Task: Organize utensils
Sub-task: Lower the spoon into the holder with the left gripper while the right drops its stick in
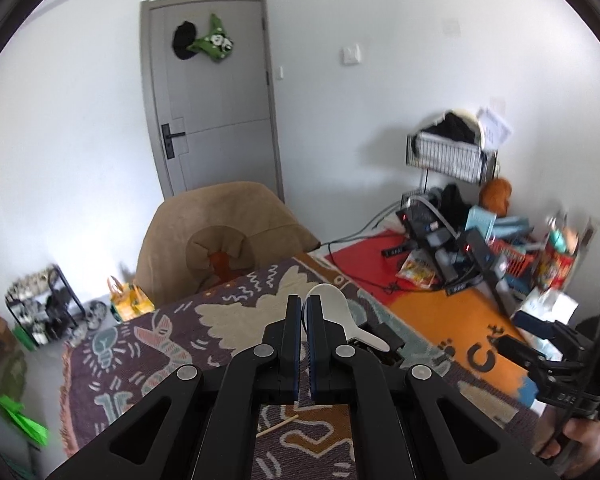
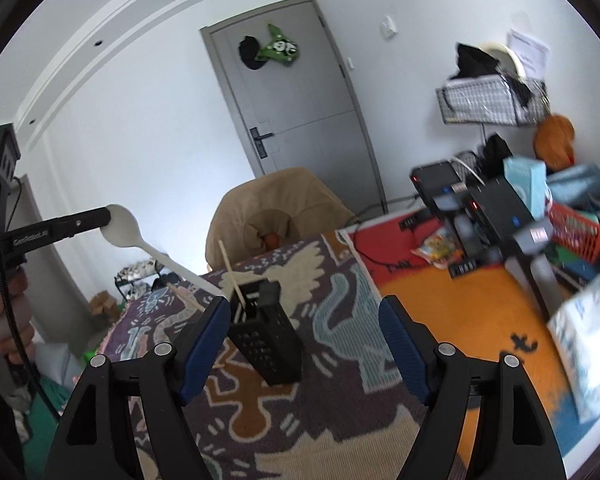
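Note:
My left gripper (image 1: 304, 308) is shut on the bowl of a white plastic spoon (image 1: 336, 312) and holds it in the air; the right wrist view shows the spoon (image 2: 140, 240) slanting handle-down towards a black perforated utensil holder (image 2: 266, 340). The holder stands on the patterned table cloth (image 2: 340, 292) with a wooden chopstick (image 2: 230, 272) upright in it. A second chopstick (image 1: 276, 426) lies on the cloth below the left gripper. My right gripper (image 2: 304, 336) is open and empty, its fingers to either side of the holder and nearer the camera.
A tan padded chair (image 1: 220, 236) stands at the table's far end before a grey door (image 1: 216, 96). An orange and red floor mat (image 2: 460, 300) lies to the right, with black electronics (image 2: 480, 204), boxes, a red basket (image 2: 576, 232) and a wire rack (image 2: 492, 100) beyond.

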Tool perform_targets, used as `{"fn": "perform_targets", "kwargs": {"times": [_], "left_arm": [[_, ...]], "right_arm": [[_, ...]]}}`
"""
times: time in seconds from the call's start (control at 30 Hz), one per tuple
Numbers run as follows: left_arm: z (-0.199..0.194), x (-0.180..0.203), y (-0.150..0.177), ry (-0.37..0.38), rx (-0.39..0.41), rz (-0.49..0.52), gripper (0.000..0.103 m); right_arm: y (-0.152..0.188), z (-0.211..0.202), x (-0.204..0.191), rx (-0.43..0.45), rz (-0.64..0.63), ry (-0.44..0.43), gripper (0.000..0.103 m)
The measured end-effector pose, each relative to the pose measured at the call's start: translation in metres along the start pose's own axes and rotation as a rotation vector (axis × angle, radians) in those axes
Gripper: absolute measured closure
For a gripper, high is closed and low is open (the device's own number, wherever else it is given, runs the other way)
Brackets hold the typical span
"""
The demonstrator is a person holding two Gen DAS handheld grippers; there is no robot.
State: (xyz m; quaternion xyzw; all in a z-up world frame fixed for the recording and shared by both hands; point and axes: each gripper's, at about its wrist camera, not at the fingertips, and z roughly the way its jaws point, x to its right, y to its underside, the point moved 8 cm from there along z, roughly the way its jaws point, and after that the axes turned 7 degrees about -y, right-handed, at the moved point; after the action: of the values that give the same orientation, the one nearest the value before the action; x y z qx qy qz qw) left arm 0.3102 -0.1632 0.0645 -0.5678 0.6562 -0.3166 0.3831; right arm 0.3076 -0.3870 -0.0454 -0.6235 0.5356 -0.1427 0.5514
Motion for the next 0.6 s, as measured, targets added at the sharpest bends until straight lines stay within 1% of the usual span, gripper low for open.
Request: {"fn": "perform_targets", "kwargs": {"times": [0.13,0.37,0.4,0.5,0.53,0.57,0.6], "left_arm": [[0.015,0.014,0.000,-0.029,-0.034,0.052,0.101],[0.036,0.031,0.002,-0.096,-0.050,0.124,0.101],[0.037,0.033,0.002,-0.092,-0.051,0.124,0.101],[0.042,0.041,0.005,-0.024,-0.074,0.107,0.100],[0.043,0.044,0.006,-0.015,-0.085,0.103,0.099],[0.045,0.044,0.008,0.003,-0.101,0.095,0.092],[0.045,0.045,0.010,0.013,-0.106,0.088,0.073]], "right_arm": [[0.019,0.000,0.010,-0.002,0.059,-0.005,0.026],[0.043,0.003,0.017,-0.016,0.140,-0.024,0.026],[0.045,0.003,0.017,-0.016,0.152,-0.030,0.026],[0.051,0.005,0.013,-0.019,0.170,-0.043,0.026],[0.053,0.005,0.011,-0.019,0.175,-0.050,0.026],[0.055,0.006,0.009,-0.020,0.179,-0.058,0.026],[0.056,0.006,0.007,-0.023,0.179,-0.063,0.026]]}}
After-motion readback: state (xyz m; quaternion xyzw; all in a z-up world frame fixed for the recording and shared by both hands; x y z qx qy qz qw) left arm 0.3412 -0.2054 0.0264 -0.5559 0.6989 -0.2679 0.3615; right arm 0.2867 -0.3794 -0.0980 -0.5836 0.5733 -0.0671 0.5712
